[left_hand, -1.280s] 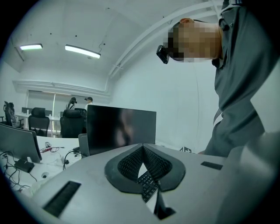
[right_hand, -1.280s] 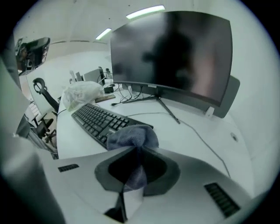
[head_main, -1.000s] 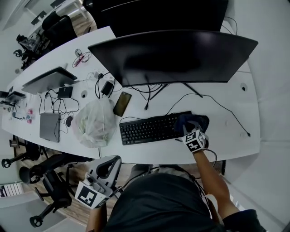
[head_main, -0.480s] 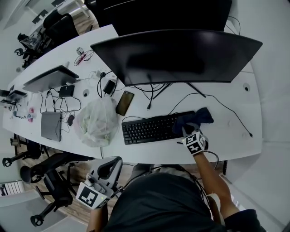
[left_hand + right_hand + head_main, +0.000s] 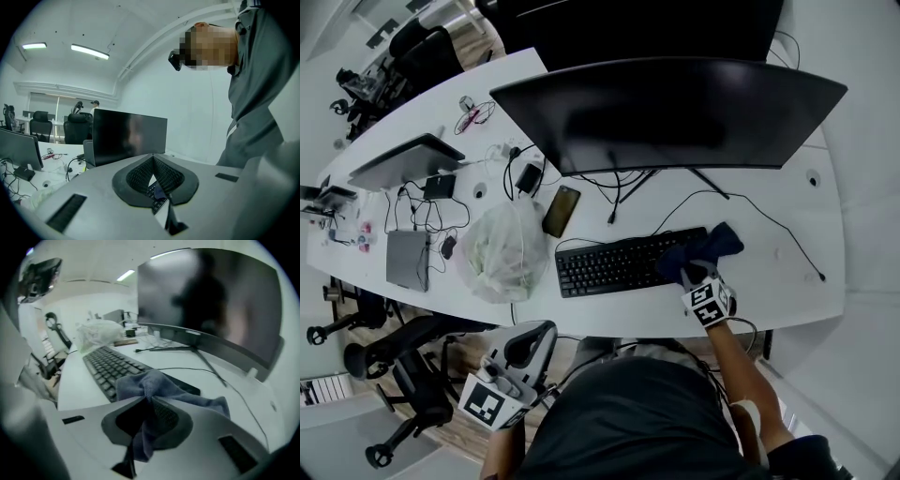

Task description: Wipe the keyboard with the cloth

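A black keyboard lies on the white desk below the big curved monitor. A dark blue cloth covers its right end and spills onto the desk. My right gripper is shut on the cloth, whose folds bunch between the jaws in the right gripper view, cloth draped over the keyboard. My left gripper hangs below the desk's front edge, beside the person's body. In the left gripper view its jaws meet with nothing between them.
A crumpled clear plastic bag sits left of the keyboard, a phone behind it. Cables, a laptop and small gadgets crowd the desk's left part. A thin cable runs over the desk right of the cloth. Office chairs stand lower left.
The right gripper has slid the cloth a little along the keyboard's right end, and the cloth now stretches further up and right. The left gripper has stayed put.
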Demonstrator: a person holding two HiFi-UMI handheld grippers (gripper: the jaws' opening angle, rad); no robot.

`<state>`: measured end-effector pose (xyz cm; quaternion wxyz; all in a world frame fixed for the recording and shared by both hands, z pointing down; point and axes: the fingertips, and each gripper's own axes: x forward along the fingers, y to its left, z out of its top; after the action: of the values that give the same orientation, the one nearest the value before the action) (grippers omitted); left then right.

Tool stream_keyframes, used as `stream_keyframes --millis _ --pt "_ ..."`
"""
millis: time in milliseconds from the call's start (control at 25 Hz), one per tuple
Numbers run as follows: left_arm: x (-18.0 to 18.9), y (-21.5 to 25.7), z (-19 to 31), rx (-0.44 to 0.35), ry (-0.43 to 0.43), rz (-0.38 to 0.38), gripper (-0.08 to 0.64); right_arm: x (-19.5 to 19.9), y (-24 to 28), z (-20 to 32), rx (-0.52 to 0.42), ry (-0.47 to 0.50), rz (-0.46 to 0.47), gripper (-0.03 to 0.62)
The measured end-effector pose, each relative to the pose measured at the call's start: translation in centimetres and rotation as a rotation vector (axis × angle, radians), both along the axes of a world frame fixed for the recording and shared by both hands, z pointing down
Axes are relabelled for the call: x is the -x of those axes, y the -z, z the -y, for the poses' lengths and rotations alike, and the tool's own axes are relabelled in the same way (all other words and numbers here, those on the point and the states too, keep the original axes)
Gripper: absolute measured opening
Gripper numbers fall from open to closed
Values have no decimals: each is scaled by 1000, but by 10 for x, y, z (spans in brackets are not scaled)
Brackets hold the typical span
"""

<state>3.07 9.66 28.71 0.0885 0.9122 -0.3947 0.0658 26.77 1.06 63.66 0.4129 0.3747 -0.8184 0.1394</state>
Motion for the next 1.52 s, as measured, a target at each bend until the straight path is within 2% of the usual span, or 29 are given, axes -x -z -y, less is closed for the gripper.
stream_keyframes --millis 40,80,120,200,280,360,440,520,560,600,680,760,840,920,1040,1080,1160,1280,1360,1440,1520 --pt "0 -2 -1 6 -4 14 3 19 -3 -10 16 75 14 40" --pt "-1 -3 -2 7 -8 24 3 24 -7 -15 28 107 22 40" --pt "-2 -1 -1 4 -12 28 3 17 -10 -15 37 87 32 40" --pt "1 -3 -2 18 -3 29 4 -23 -11 -4 40 -38 18 40" --pt "6 -3 -3 21 13 22 3 -66 -4 8 10 -155 -71 40" --pt "10 -2 -1 -1 22 20 4 -74 3 13 -29 -205 -97 40" --pt "10 -5 -1 0 25 24 4 -34 6 7 -41 -137 -12 40" --pt "4 -2 1 -4 10 13 3 16 0 -9 -14 23 47 40" --pt "-1 1 2 -5 0 9 3 27 -3 -14 -3 76 48 40" --pt "-2 1 2 2 -3 12 3 22 -5 -15 4 78 39 40" --pt "1 -2 0 21 5 23 3 -19 -7 -4 11 -31 -4 40" --pt "6 -1 1 15 18 18 4 -66 -2 7 -10 -146 -97 40" --pt "12 -4 2 15 36 21 3 -79 7 13 -43 -190 -131 40" --pt "12 -7 5 15 38 14 3 -41 11 8 -54 -109 -57 40" --pt "2 -7 8 14 10 17 4 35 1 -18 -16 148 23 40" --pt "-1 -7 8 14 0 24 3 41 -2 -21 -5 173 31 40" --pt "-3 -7 9 26 -5 25 3 14 -7 -14 11 91 16 40" --pt "0 -2 12 11 4 -2 3 -61 -4 3 -8 -108 -118 40" --pt "9 -10 10 25 22 8 3 -74 5 10 -41 -157 -130 40" --pt "10 -16 10 40 24 2 3 -37 8 5 -52 -79 -51 40" --pt "5 -15 11 41 8 -1 3 23 3 -16 -11 112 23 40"
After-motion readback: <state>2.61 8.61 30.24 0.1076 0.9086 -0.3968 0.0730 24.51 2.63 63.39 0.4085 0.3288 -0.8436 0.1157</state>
